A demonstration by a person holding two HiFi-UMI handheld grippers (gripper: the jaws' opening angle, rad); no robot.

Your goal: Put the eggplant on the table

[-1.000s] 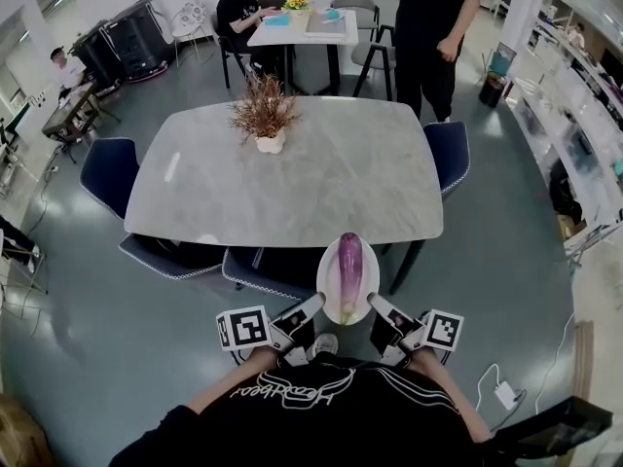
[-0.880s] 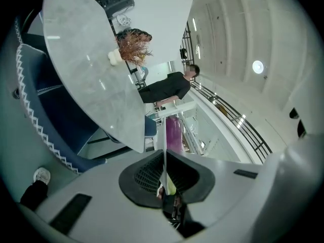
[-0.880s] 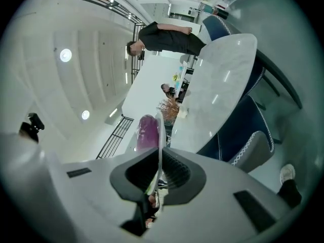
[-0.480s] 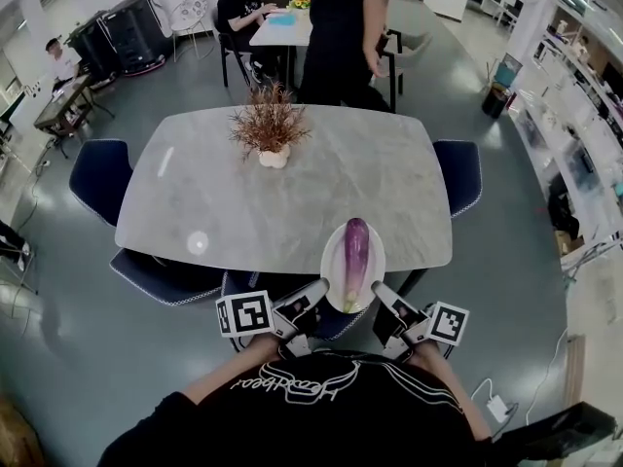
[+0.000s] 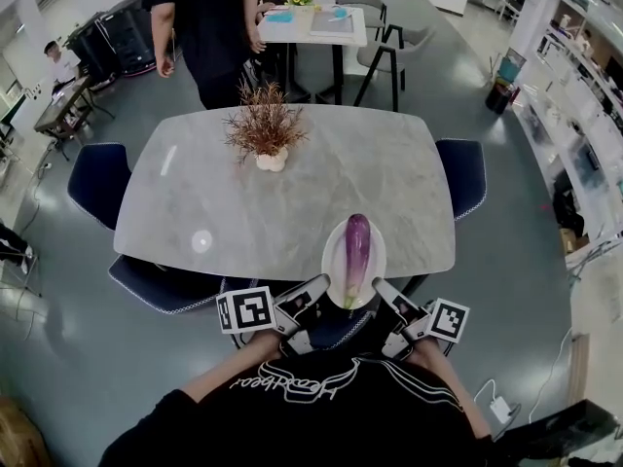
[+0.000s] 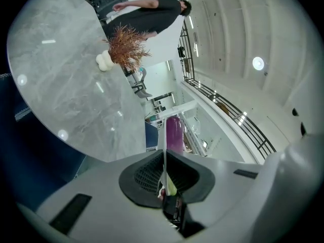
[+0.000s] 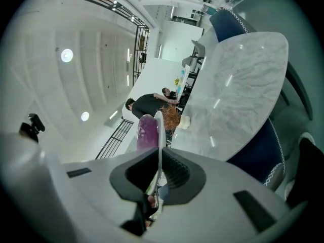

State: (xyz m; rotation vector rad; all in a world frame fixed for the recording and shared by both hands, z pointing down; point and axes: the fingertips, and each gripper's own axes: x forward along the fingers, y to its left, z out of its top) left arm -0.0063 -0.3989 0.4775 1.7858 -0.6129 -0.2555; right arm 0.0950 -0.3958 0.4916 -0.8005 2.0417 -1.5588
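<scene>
A purple eggplant (image 5: 356, 246) lies lengthwise on a white oval plate (image 5: 336, 261), which hangs over the near edge of the grey marble table (image 5: 292, 193). My left gripper (image 5: 316, 295) is shut on the plate's near-left rim and my right gripper (image 5: 386, 298) is shut on its near-right rim. In the left gripper view the plate (image 6: 164, 151) runs edge-on between the closed jaws, with the eggplant (image 6: 174, 134) beyond. The right gripper view shows the same: the plate (image 7: 160, 146) sits clamped in the jaws, with the eggplant (image 7: 147, 130) on its left side.
A dried plant in a white vase (image 5: 265, 129) stands at the table's far middle. Blue chairs (image 5: 97, 178) ring the table, one (image 5: 321, 324) right under the plate. A person in black (image 5: 204, 17) stands beyond the far edge, near a smaller table (image 5: 311, 22).
The plate with the eggplant has moved forward from over the chairs to over the table's near edge. The standing person has walked from right to left behind the table.
</scene>
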